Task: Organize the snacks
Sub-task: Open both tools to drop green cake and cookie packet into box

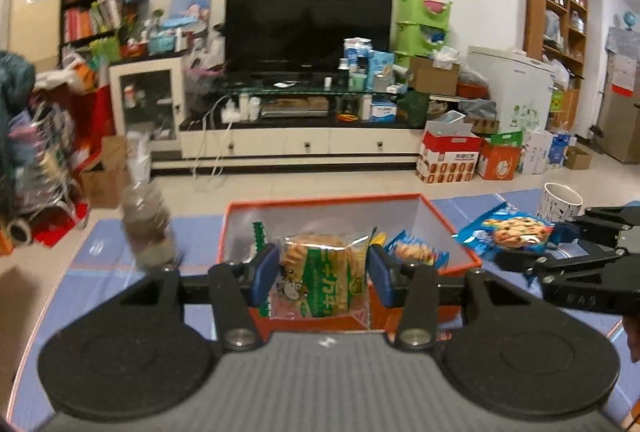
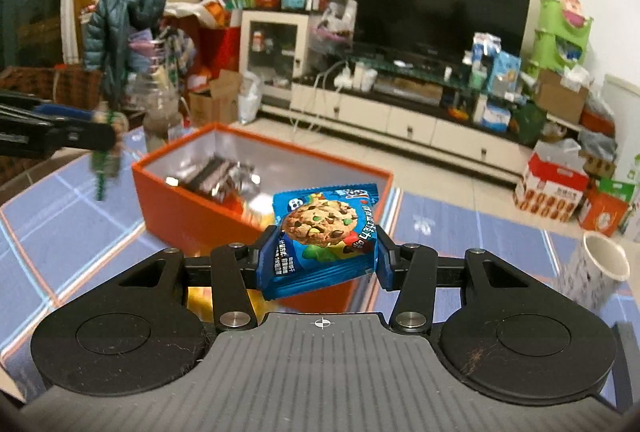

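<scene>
my left tongs point(image 1: 320, 274) grip a green biscuit pack point(image 1: 320, 278) over the orange box point(image 1: 440, 216); right tongs point(image 2: 326, 256) pinch a blue cookie pack point(image 2: 324, 236) beside it. bottle point(image 1: 146, 228) stands left of box, white mug point(image 2: 596, 268) to the right on the blue bench point(image 2: 460, 228).

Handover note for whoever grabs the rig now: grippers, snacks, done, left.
Left gripper: shut on green biscuit pack, held over the orange box.
Right gripper: shut on blue cookie pack, held just short of the box's near right corner.
Box on the blue mat is open and already holds several snack packs.
Bottle stands left of the box, white mug to its right.
Left: drop both packs into the box.
</scene>
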Motion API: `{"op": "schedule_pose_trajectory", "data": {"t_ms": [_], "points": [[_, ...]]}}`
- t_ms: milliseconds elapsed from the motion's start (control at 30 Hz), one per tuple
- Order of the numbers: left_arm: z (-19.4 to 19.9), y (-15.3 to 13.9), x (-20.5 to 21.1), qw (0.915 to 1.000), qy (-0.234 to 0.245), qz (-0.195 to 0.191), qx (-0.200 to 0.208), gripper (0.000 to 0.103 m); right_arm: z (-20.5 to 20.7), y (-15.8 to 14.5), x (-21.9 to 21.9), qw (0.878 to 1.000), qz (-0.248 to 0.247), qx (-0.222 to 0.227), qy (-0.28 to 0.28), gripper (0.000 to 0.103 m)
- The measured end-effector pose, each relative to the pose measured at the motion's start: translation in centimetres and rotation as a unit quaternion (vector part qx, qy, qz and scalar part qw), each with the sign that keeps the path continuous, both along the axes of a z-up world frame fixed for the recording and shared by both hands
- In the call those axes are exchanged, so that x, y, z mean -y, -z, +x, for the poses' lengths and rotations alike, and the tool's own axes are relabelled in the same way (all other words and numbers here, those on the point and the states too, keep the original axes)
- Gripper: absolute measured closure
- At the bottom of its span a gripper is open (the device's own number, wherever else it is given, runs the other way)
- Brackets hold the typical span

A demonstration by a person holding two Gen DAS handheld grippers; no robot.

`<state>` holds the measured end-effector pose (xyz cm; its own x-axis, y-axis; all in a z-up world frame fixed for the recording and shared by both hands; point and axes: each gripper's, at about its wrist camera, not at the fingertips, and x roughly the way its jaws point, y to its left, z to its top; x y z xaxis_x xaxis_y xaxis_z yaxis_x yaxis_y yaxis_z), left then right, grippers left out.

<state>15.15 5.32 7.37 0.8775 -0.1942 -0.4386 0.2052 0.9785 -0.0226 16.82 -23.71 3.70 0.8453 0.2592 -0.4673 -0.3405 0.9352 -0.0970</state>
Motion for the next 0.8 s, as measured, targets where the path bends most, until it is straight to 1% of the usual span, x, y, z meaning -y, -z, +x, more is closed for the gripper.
{"op": "schedule_pose_trajectory", "data": {"t_ms": [167, 300, 333, 367, 400, 433, 467, 500, 533, 567, 600, 667, 733, 800], "points": [[4.6, 0.4, 1.8, 0.9998, -0.010, 0.001, -0.018, 0.056, 3.1, -0.5, -1.1, 1.000, 0.004, 0.004, 0.001, 0.068], [9.4, 1.1, 2.8, 0.9989, -0.034, 0.020, -0.024, 0.056, 7.2, -0.4, -1.7, 1.000, 0.010, -0.003, 0.007, 0.068], [10.7, 1.2, 2.8, 0.9987, -0.035, 0.024, -0.027, 0.050, 8.6, -0.4, -1.9, 1.000, 0.010, -0.007, 0.012, 0.067], [11.9, 1.5, 2.9, 0.9984, -0.035, 0.027, -0.036, 0.034, 9.9, -0.2, -2.1, 1.000, 0.012, -0.016, 0.017, 0.063], [12.5, 1.7, 3.0, 0.9977, -0.037, 0.030, -0.049, 0.029, 11.1, -0.1, -2.3, 0.999, 0.015, -0.027, 0.020, 0.061], [12.4, 1.6, 3.0, 0.9972, -0.036, 0.030, -0.058, 0.028, 12.0, -0.1, -2.3, 0.999, 0.018, -0.039, 0.025, 0.060], [11.4, 1.2, 2.9, 0.9978, -0.028, 0.029, -0.053, 0.026, 12.0, -0.5, -2.2, 0.999, 0.016, -0.039, 0.029, 0.060], [10.0, 0.7, 2.6, 0.9987, -0.018, 0.027, -0.038, 0.022, 11.1, -1.1, -2.0, 0.999, 0.016, -0.026, 0.029, 0.057], [8.5, 0.4, 2.1, 0.9993, -0.015, 0.024, -0.024, 0.006, 9.7, -1.6, -1.6, 0.999, 0.018, -0.010, 0.027, 0.052], [7.0, 0.2, 1.6, 0.9995, -0.018, 0.021, -0.016, 0.001, 8.4, -2.0, -1.1, 0.999, 0.019, 0.001, 0.028, 0.041], [5.0, 0.3, 0.9, 0.9996, -0.022, 0.012, -0.010, 0.001, 6.6, -2.3, -0.5, 0.999, 0.019, 0.011, 0.033, 0.034], [1.7, 1.1, -0.5, 0.9994, -0.027, -0.003, -0.021, 0.001, 2.7, -1.8, 0.9, 0.998, 0.018, 0.020, 0.048, 0.033], [-1.3, 2.4, -1.5, 0.9982, -0.046, -0.015, -0.035, 0.001, -1.1, -0.1, 2.2, 0.998, 0.021, 0.008, 0.051, 0.033], [-4.1, 4.3, -2.5, 0.9965, -0.056, -0.026, -0.056, 0.001, -4.5, 2.3, 3.2, 1.000, 0.007, -0.015, 0.027, 0.033]]}}
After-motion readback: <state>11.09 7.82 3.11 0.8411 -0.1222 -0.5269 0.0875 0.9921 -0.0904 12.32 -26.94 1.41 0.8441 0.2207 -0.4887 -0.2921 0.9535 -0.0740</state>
